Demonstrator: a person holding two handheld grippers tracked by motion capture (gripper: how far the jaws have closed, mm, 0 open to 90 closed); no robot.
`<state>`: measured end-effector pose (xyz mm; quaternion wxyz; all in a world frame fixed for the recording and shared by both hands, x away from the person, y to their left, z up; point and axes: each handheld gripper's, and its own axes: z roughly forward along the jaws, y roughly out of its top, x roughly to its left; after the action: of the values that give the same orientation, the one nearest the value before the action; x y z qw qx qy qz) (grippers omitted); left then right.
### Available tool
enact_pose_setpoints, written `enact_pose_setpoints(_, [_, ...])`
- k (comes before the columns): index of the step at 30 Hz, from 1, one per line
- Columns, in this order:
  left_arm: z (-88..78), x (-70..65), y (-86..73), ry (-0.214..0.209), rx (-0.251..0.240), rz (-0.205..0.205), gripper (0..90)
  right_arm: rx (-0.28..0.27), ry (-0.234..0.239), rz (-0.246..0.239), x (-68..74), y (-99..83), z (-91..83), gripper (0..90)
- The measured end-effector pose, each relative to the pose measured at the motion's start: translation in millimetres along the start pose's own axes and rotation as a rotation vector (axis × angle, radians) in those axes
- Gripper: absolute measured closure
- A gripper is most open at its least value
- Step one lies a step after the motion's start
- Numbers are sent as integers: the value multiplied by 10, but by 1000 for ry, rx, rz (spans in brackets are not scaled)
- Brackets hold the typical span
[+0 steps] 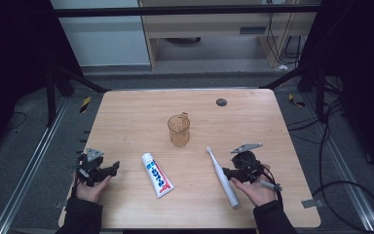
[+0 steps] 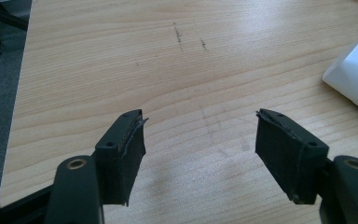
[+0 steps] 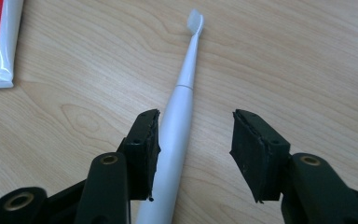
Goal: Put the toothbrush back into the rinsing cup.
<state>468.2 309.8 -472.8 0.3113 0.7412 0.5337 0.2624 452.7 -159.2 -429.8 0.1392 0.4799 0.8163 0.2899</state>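
Both grippers rest low over the wooden table [image 1: 126,112], each held in one hand of the person. On the right side, the right gripper [image 3: 195,140] has its two black jaws standing apart, and the white electric toothbrush [image 3: 179,116] lies on the table between them. Its handle runs just beside the left pad and seems to touch it, while the other pad is clear of it, so the jaws do not press on the brush. From above, the toothbrush [image 1: 222,171] lies at an angle, with its small brush head pointing away from the person, toward the amber cup [image 1: 179,130] that stands upright near the middle of the table. At the left edge of the table, the left gripper [image 2: 200,140] is wide open, and between its pads I see bare wood with a few faint dark marks. A toothpaste tube [image 1: 157,174], white with red and blue print, lies flat between the two grippers, with its cap end pointing away from the person; its white cap [image 2: 354,74] comes into the left gripper view at the right edge. Near the far edge of the table there is a small dark round disc [image 1: 221,102].
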Motion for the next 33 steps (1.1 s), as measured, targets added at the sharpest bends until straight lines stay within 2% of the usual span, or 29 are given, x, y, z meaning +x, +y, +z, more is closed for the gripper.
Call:
enact_pose_setpoints(3, [3, 0, -1, 0, 4, 1, 316, 32, 0, -6, 38, 20, 88, 519])
enact_pose_setpoints(15, [6, 3, -1, -1, 6, 0, 315, 100, -6, -25, 142, 158, 298, 541])
enact_pose_setpoints(25, [6, 6, -2, -3, 8, -2, 316, 143, -20, -25, 136, 218, 481, 550])
enact_pose_setpoints(33, [12, 5, -3, -4, 11, -2, 316, 168, -28, -18, 110, 226, 558, 554])
